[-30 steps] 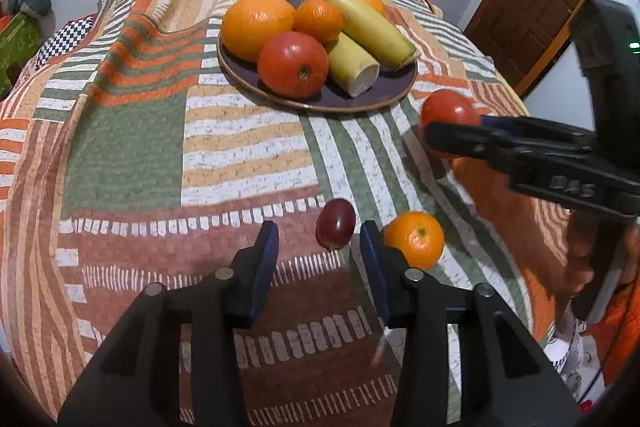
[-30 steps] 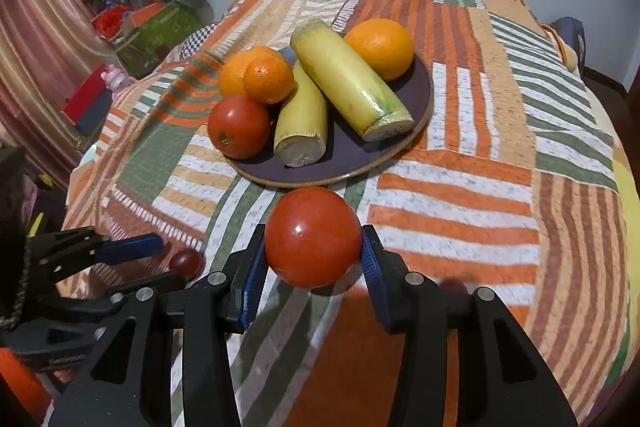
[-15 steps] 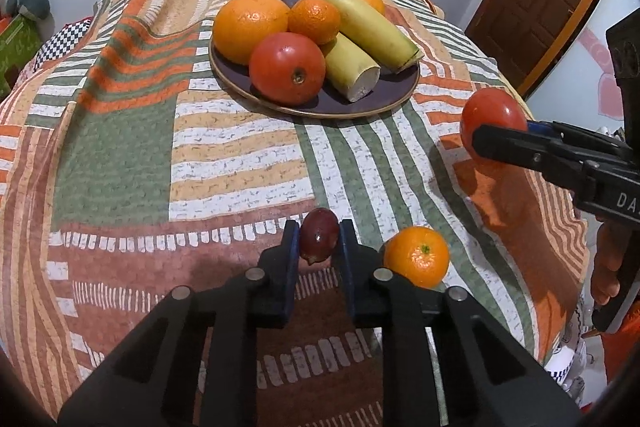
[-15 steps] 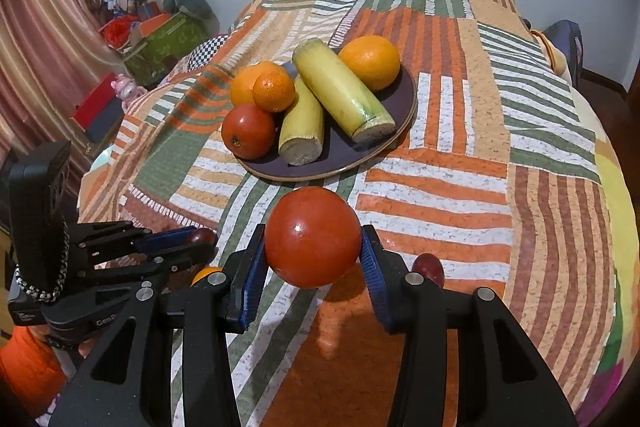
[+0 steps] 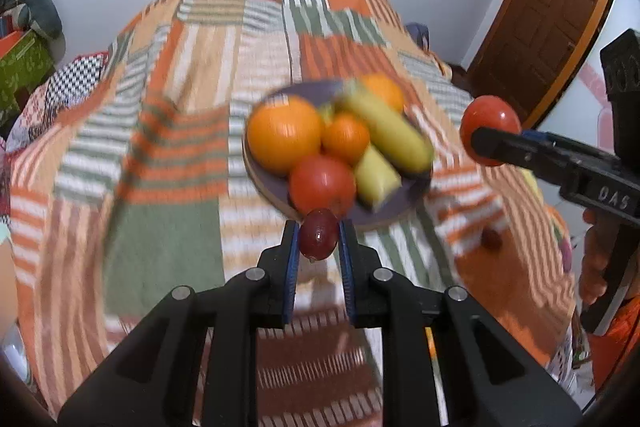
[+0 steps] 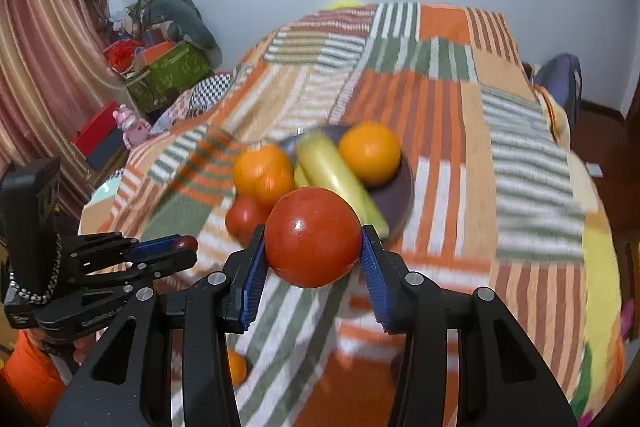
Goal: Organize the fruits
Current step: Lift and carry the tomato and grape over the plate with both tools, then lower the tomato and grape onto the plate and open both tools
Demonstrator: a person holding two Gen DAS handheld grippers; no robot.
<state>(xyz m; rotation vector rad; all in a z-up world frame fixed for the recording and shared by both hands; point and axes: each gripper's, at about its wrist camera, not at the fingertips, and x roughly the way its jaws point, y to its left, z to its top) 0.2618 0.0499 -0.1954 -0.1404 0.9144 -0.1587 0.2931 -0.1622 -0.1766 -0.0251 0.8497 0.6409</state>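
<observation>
My left gripper (image 5: 319,237) is shut on a small dark red grape-like fruit (image 5: 319,235) and holds it in the air in front of the dark plate (image 5: 268,183). The plate carries oranges (image 5: 285,140), a red tomato (image 5: 322,185) and yellow banana pieces (image 5: 386,139). My right gripper (image 6: 313,247) is shut on a big red tomato (image 6: 313,235), raised above the bed; it also shows in the left wrist view (image 5: 490,129). The left gripper shows in the right wrist view (image 6: 176,247).
A striped patchwork bedspread (image 5: 160,227) covers the bed. A small orange (image 6: 236,367) lies on it near the front, and another small dark red fruit (image 5: 491,239) lies to the right. A wooden door (image 5: 552,27) stands at right; boxes and clutter (image 6: 160,75) at left.
My left gripper closed on the small dark red fruit and lifted it off the bedspread toward the plate. My right gripper rose higher with the tomato.
</observation>
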